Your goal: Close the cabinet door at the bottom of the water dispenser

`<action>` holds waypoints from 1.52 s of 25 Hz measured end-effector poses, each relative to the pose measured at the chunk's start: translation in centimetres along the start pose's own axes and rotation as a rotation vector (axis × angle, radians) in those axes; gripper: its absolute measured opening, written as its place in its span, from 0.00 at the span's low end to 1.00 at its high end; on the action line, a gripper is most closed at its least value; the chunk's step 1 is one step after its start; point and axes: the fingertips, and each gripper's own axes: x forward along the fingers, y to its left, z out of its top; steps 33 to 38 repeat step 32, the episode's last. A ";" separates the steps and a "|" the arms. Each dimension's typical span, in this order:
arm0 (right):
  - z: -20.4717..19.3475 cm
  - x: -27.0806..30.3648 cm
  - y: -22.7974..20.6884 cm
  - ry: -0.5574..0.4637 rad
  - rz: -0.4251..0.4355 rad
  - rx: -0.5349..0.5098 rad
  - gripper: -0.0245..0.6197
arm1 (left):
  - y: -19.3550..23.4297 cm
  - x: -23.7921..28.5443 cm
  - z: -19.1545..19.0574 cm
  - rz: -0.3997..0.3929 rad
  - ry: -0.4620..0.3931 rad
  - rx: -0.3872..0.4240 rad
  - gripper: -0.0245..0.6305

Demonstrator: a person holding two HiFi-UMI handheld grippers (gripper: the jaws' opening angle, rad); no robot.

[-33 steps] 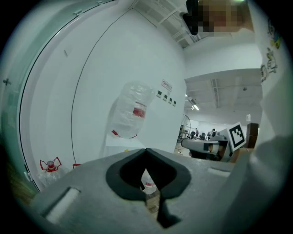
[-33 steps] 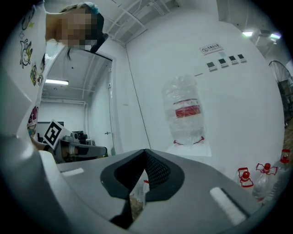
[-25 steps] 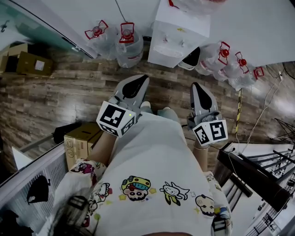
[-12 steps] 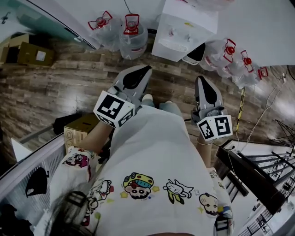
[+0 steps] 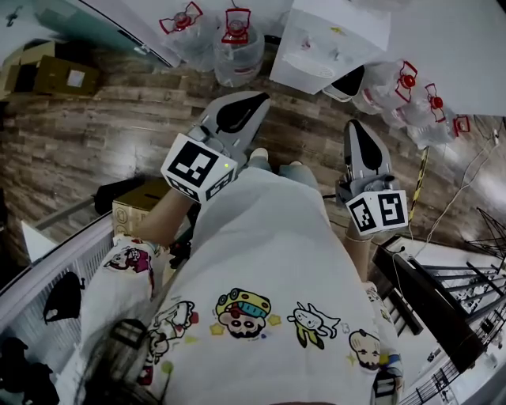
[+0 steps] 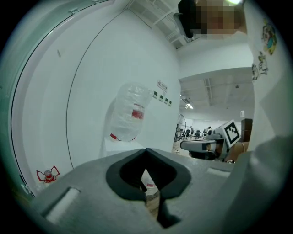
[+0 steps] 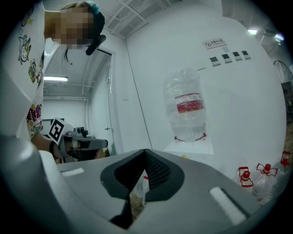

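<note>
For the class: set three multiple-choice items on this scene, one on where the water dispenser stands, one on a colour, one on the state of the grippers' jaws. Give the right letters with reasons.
1. The water dispenser stands:
A) between groups of water bottles
B) on a kitchen counter
C) inside a cupboard

2. The bottles' handles are:
A) blue
B) red
C) green

3. The jaws of the left gripper and right gripper are:
A) both wide apart
B) both together, empty
C) clamped on a bottle

Answers:
1 A, bottles flank it on both sides.
2 B, red loops top each bottle.
3 B, each gripper view shows the tips meeting with nothing between them.
</note>
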 end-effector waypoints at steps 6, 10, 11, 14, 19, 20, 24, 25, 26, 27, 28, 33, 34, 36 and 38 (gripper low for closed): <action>-0.1 0.2 0.0 0.003 0.007 0.009 0.05 | -0.4 0.2 -0.4 -0.009 0.013 0.009 0.04; -0.3 0.4 0.0 0.011 0.008 0.014 0.05 | -0.2 0.2 -0.3 -0.006 0.015 0.010 0.04; -0.3 0.5 0.0 0.010 0.006 0.015 0.05 | -0.1 0.2 -0.3 -0.005 0.015 0.010 0.04; -0.3 0.5 -0.1 0.005 0.003 0.018 0.05 | 0.0 0.2 -0.4 -0.001 0.015 0.010 0.04; -0.3 0.4 0.0 0.003 0.000 0.021 0.05 | 0.1 0.0 -0.3 0.000 0.017 0.015 0.04; -0.3 0.4 0.1 0.003 0.000 0.022 0.05 | 0.1 0.0 -0.3 -0.001 0.018 0.016 0.04; -0.4 0.4 0.0 0.003 -0.002 0.024 0.05 | 0.1 0.0 -0.5 -0.006 0.026 0.021 0.04; -0.5 0.4 0.0 0.003 -0.002 0.025 0.05 | 0.1 0.0 -0.5 -0.008 0.028 0.023 0.04; -0.5 0.4 -0.1 0.003 -0.002 0.027 0.05 | 0.1 0.1 -0.5 -0.009 0.030 0.024 0.04; -0.5 0.5 -0.1 0.002 -0.002 0.028 0.05 | 0.2 0.1 -0.6 -0.009 0.032 0.025 0.04; -0.5 0.5 -0.2 0.001 -0.002 0.029 0.05 | 0.2 0.1 -0.6 -0.010 0.033 0.027 0.04; -0.3 0.4 -0.4 -0.006 -0.006 0.025 0.05 | 0.3 0.4 -0.6 -0.018 0.035 0.035 0.04; -0.3 0.4 -0.4 -0.006 -0.006 0.025 0.05 | 0.3 0.4 -0.6 -0.018 0.035 0.035 0.04; -0.3 0.4 -0.4 -0.006 -0.006 0.025 0.05 | 0.3 0.4 -0.6 -0.018 0.035 0.035 0.04; -0.3 0.4 -0.4 -0.006 -0.006 0.025 0.05 | 0.3 0.4 -0.6 -0.018 0.035 0.035 0.04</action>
